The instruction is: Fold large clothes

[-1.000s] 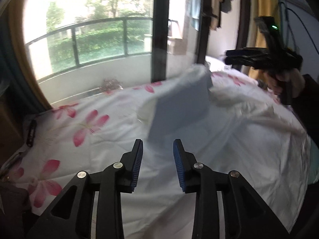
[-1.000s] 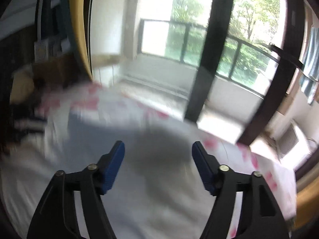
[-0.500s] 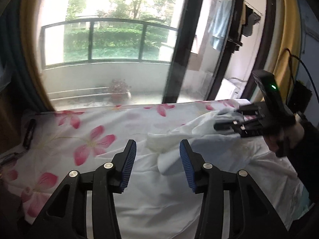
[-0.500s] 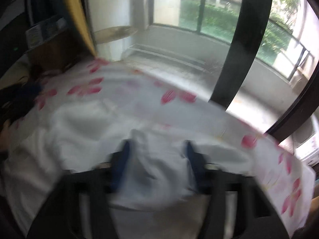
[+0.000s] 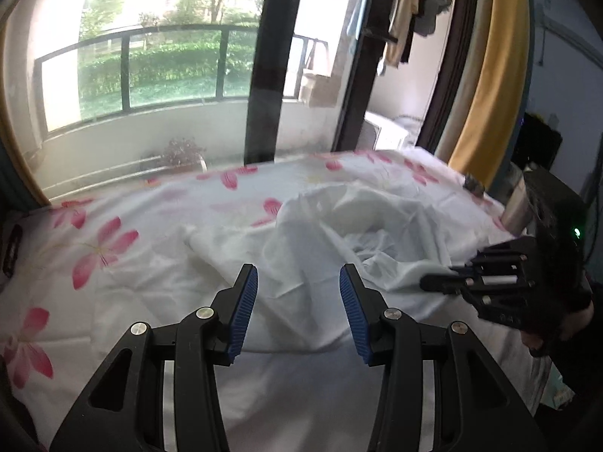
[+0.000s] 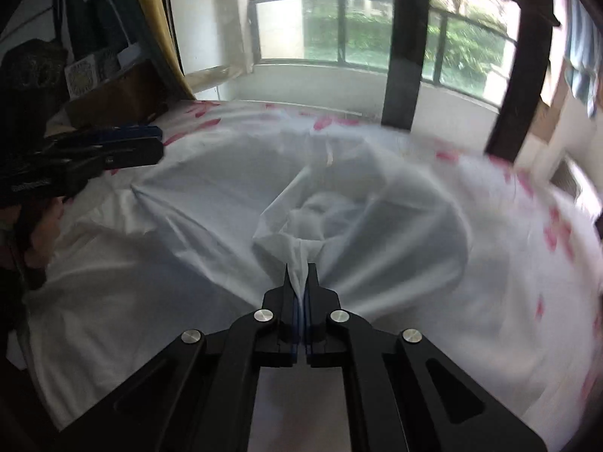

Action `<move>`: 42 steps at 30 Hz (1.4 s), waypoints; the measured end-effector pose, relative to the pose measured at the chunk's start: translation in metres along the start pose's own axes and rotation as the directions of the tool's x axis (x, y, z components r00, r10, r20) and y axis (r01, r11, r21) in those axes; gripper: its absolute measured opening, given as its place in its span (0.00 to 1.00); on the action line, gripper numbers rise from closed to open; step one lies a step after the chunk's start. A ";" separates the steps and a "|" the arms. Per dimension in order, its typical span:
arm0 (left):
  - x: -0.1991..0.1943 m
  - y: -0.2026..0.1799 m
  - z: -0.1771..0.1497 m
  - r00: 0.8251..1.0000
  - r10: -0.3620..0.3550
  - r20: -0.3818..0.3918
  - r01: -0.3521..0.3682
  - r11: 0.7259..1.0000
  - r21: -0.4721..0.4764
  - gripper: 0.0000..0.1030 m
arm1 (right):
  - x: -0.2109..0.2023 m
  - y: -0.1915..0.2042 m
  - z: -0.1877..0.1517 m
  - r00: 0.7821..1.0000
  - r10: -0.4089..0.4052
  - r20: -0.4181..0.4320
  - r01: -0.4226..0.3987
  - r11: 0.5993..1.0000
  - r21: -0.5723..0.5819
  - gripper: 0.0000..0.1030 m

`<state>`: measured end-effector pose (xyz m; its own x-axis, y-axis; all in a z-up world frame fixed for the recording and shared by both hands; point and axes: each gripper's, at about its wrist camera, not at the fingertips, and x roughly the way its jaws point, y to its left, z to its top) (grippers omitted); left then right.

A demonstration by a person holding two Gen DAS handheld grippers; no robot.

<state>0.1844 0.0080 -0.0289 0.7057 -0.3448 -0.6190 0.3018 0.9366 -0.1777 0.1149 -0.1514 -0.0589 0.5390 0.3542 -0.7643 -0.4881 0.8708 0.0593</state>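
Observation:
A large white garment (image 5: pixel 339 233) lies crumpled on a bed with a pink-flower sheet (image 5: pixel 101 245). My left gripper (image 5: pixel 297 309) is open and empty, above the garment's near edge. My right gripper (image 6: pixel 301 282) is shut on a bunched fold of the white garment (image 6: pixel 294 248), which fans out from the jaws. In the left wrist view the right gripper (image 5: pixel 429 282) sits at the garment's right side. In the right wrist view the left gripper (image 6: pixel 150 147) shows at the far left, over the garment's left edge.
A glass balcony door with a dark frame (image 5: pixel 264 75) stands behind the bed. A yellow curtain (image 5: pixel 486 86) hangs at the right. Clothes (image 5: pixel 407 15) hang outside. A dark object (image 5: pixel 11 248) lies at the bed's left edge. Boxes (image 6: pixel 113 86) stand beside the bed.
The garment has dropped from a raised heap to a flatter crumple on the bed. My right gripper has gone from open to shut on a fold and moved lower. My left gripper has opened wider.

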 end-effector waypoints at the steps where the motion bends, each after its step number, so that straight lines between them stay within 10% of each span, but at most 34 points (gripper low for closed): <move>1: 0.001 -0.002 -0.003 1.000 -0.005 -0.012 0.005 1.000 0.000 0.46 | 0.001 0.002 -0.004 1.000 0.002 -0.008 -0.002 1.000 0.008 0.02; 6: 0.011 -0.007 -0.023 0.997 0.011 -0.079 -0.010 1.000 0.010 0.47 | 0.008 0.022 -0.036 0.995 0.018 -0.097 -0.021 0.999 -0.029 0.04; 12: 0.021 -0.013 -0.031 0.994 0.001 -0.112 0.002 1.000 0.031 0.46 | -0.015 0.026 -0.044 0.993 0.051 -0.102 -0.060 0.995 -0.085 0.35; 24: 0.004 -0.012 -0.051 0.984 0.010 -0.178 -0.001 0.999 0.051 0.34 | -0.034 -0.063 0.007 0.992 -0.128 0.010 0.127 0.991 0.042 0.36; 29: -0.006 0.015 -0.050 0.985 0.061 -0.160 -0.072 0.995 -0.063 0.62 | 0.007 -0.106 0.015 0.996 -0.068 -0.053 0.076 0.984 0.161 0.41; 42: 0.029 0.026 -0.038 0.961 0.171 -0.219 -0.180 0.983 -0.023 0.62 | 0.011 -0.097 -0.001 0.992 -0.116 -0.057 0.123 0.984 0.127 0.41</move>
<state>0.1880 0.0246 -0.0804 0.5891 -0.1577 -0.7925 0.1548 0.9846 -0.0809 0.1674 -0.2325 -0.0738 0.5520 0.2305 -0.8013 -0.3274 0.9438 0.0459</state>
